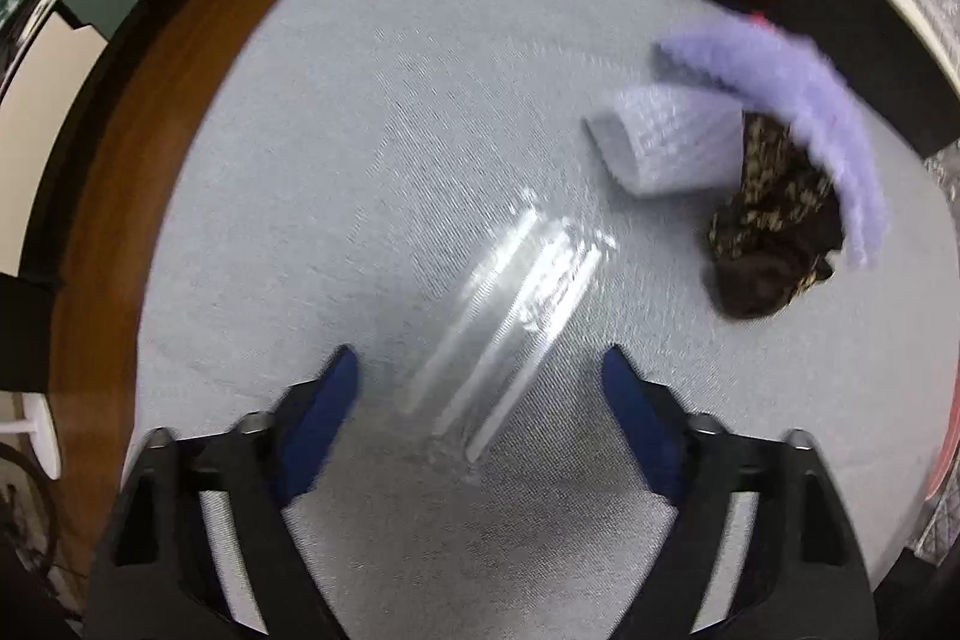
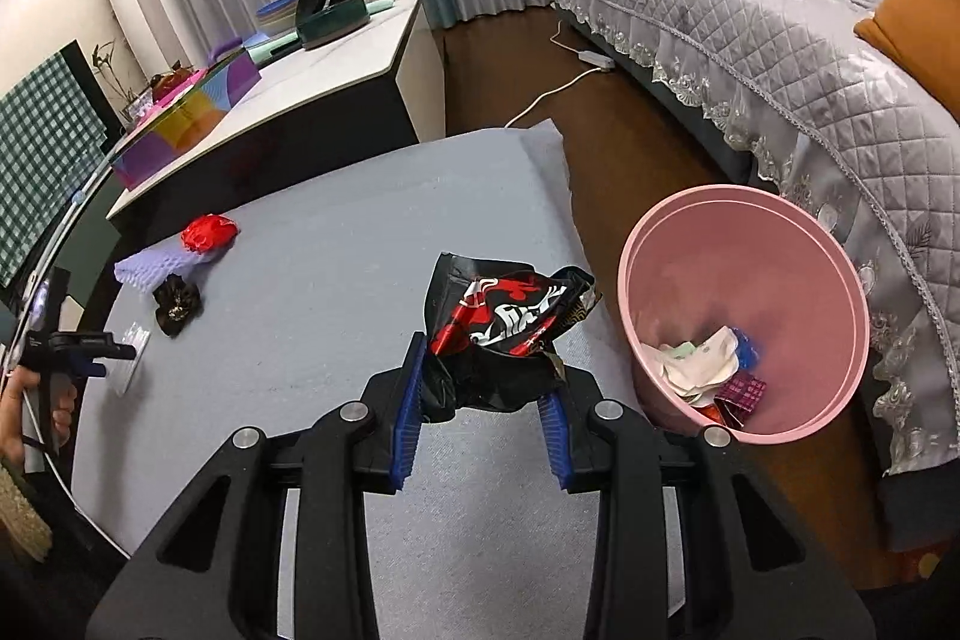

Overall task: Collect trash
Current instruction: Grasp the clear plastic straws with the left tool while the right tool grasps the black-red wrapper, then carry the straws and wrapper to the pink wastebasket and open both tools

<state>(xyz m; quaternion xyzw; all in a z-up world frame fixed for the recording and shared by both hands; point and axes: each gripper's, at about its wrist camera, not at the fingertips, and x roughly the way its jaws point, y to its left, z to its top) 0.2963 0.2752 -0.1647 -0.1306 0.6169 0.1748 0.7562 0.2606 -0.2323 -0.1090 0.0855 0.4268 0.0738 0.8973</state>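
Note:
My left gripper [image 1: 480, 358] points down at the grey mat [image 1: 372, 112] and stands open. A clear plastic wrapper [image 1: 516, 316] lies flat between its blue fingers, and neither pad touches it. Further right lie white bubble wrap [image 1: 672, 148], a purple foam sheet [image 1: 798, 100] and a crumpled black-and-gold wrapper [image 1: 768, 232]. My right gripper [image 2: 486, 376] is shut on a crumpled black-and-red snack bag [image 2: 504, 310], held above the mat just left of the pink bin [image 2: 750, 244]. The bin holds several scraps. A red crumpled wrapper [image 2: 207, 231] sits at the mat's far left.
A white counter [image 2: 336, 58] with colourful boxes stands beyond the mat. A grey quilted sofa [image 2: 780, 40] with orange cushions runs behind the bin. A white power cable [image 2: 558, 88] crosses the brown wood floor [image 2: 630, 142]. A person's hand [image 2: 36, 400] grips the left tool.

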